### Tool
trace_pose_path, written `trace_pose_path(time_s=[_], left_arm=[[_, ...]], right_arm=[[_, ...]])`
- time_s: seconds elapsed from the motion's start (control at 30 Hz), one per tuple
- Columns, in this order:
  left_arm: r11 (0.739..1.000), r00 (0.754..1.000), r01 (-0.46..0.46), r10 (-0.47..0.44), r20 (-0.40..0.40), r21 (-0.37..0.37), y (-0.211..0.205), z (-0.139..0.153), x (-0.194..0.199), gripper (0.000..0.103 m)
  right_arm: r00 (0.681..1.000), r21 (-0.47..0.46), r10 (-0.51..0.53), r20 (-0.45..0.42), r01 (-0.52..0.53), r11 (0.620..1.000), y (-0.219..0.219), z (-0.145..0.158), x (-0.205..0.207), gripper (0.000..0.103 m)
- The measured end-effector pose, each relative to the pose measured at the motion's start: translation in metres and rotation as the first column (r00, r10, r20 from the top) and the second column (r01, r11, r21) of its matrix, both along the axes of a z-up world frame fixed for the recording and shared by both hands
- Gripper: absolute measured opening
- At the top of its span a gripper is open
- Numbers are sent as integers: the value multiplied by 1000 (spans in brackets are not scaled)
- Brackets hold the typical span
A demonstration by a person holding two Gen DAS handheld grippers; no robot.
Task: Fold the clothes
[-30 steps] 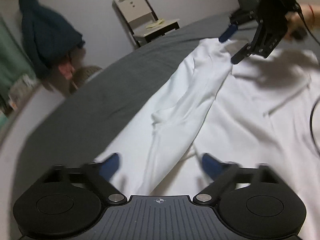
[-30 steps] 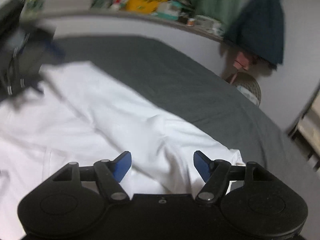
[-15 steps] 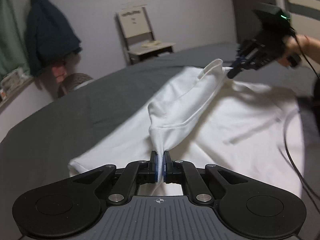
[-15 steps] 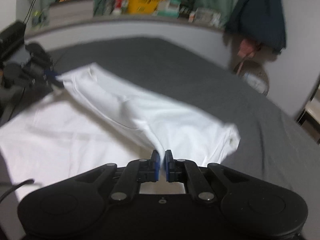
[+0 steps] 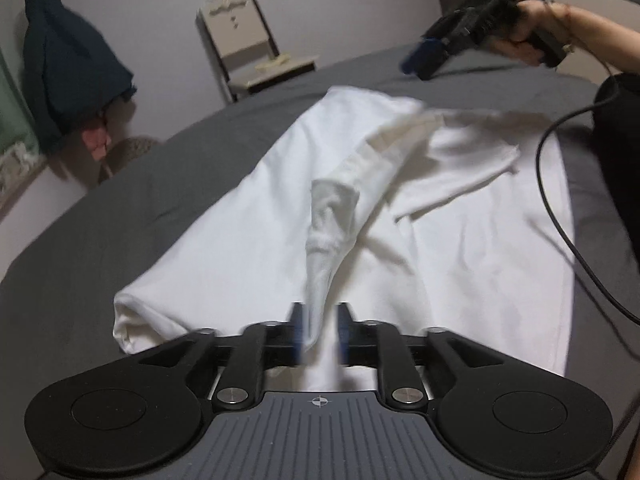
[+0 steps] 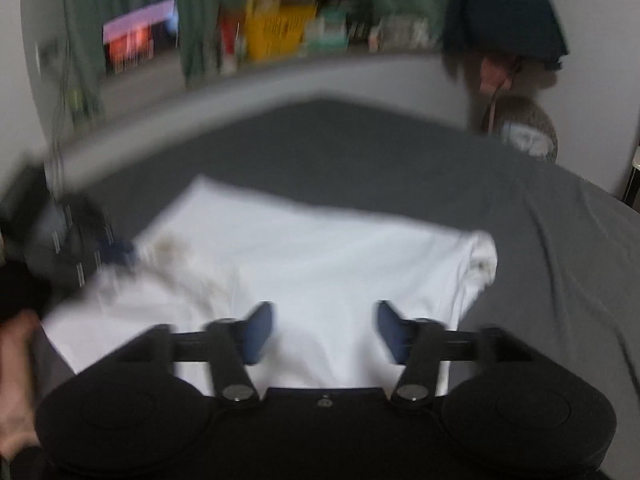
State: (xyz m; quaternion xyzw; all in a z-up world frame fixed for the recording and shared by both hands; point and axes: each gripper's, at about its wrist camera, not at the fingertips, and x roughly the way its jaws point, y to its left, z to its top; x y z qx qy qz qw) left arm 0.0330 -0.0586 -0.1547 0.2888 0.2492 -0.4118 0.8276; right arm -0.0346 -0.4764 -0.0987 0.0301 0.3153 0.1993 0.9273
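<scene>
**Both tongs letting go over the folded shirt**

White cotton shirt lies on the dark grey bedsheet, one side folded over toward the middle.

Left wrist view: my left gripper has just been opening. Its jaws stand a little apart, and a limp ridge of white fabric hangs between them, up against the left pad. I can't tell whether that pad still drags it, but nothing is pinched. The fold runs up from there as a raised crease toward the far end of the shirt. This view alone shows the right gripper from outside: held above the bed, clear of the cloth, blue pads apart, the person's hand around its grip and a black cable trailing across the shirt. Also only here: a pale wooden chair against the wall.

Right wrist view: badly motion-blurred. Right gripper jaws have just been opening and now stand wide apart, with only flat white cloth beneath and nothing between the pads. From this side the shirt reads as a neat white rectangle with a rolled edge at the right. The left gripper is a dark smear at the far-left corner of the shirt. Only this view shows the cluttered shelf and green curtain behind the bed.

Both views catch the dark blue garment hanging on the wall.
</scene>
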Motion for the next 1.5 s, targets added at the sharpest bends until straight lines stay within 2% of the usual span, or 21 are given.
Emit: trace_pose_path(time_s=[0.03,0.07,0.13,0.23,0.3,0.37,0.43,0.5,0.53,0.6,0.67,0.7,0.8,0.83,0.93,1.0,1.07,1.13,1.27,1.37,1.5], left_arm=[[1000,1000,0,1,8,-30,2,4,-1,51],[998,1000,-9,11,19,-65,4,9,-1,75],[986,998,-42,50,49,-162,8,19,-3,91],[954,994,-94,106,27,-284,7,38,5,91],[924,985,-165,173,-6,-345,1,47,15,91],[882,963,-268,256,-83,-387,-11,49,31,91],[847,925,-379,332,-185,-372,-28,44,47,91],[825,884,-461,396,-247,-326,-46,33,57,91],[822,873,-480,412,-260,-308,-54,25,58,91],[834,859,-496,431,-277,-242,-71,9,58,91],[856,846,-498,446,-291,-137,-85,-8,59,91],[860,838,-502,457,-298,-94,-89,-16,58,91],[843,832,-526,484,-273,-110,-88,-23,47,91],[833,823,-541,496,-277,-113,-87,-22,45,91],[825,817,-554,513,-264,-111,-83,-17,36,91],[813,810,-570,530,-253,-120,-78,-17,29,91],[801,792,-590,551,-263,-100,-70,-20,25,91],[791,777,-607,569,-270,-80,-65,-24,22,91],[764,754,-640,604,-259,-79,-69,-18,19,91],[732,736,-668,625,-259,-133,-69,-8,16,91],[747,756,-649,610,-236,-147,-71,9,21,91]], right_arm=[[1000,38,-25,18,24,999,-5,3,1,70],[998,69,-57,22,55,996,-10,4,4,70],[992,132,-123,-3,122,984,-18,0,12,70],[985,207,-155,-71,167,964,-16,-17,30,70],[982,208,-161,-100,179,962,-8,-27,40,70],[983,143,-155,-99,168,975,11,-34,47,70],[985,23,-153,-78,155,988,33,-40,50,70],[988,-92,-129,-80,121,988,50,-49,52,71],[989,-139,-115,-89,102,985,57,-54,53,71],[987,-206,-102,-127,74,976,63,-66,53,72],[987,-232,-87,-136,54,971,65,-69,49,76],[987,-234,-84,-137,50,971,64,-69,47,77],[984,-230,-105,-145,70,971,62,-62,46,77],[984,-229,-115,-133,83,970,61,-59,46,77],[986,-177,-137,-94,119,977,59,-51,45,80],[984,-178,-145,-99,126,976,63,-57,45,84],[982,-223,-140,-125,110,969,70,-73,46,86],[989,-246,-127,-73,106,963,74,-79,41,89],[989,-229,-150,-22,141,963,71,-74,30,90],[990,-223,-143,-2,139,965,71,-73,22,91],[993,-245,-115,35,120,962,74,-66,21,93]])
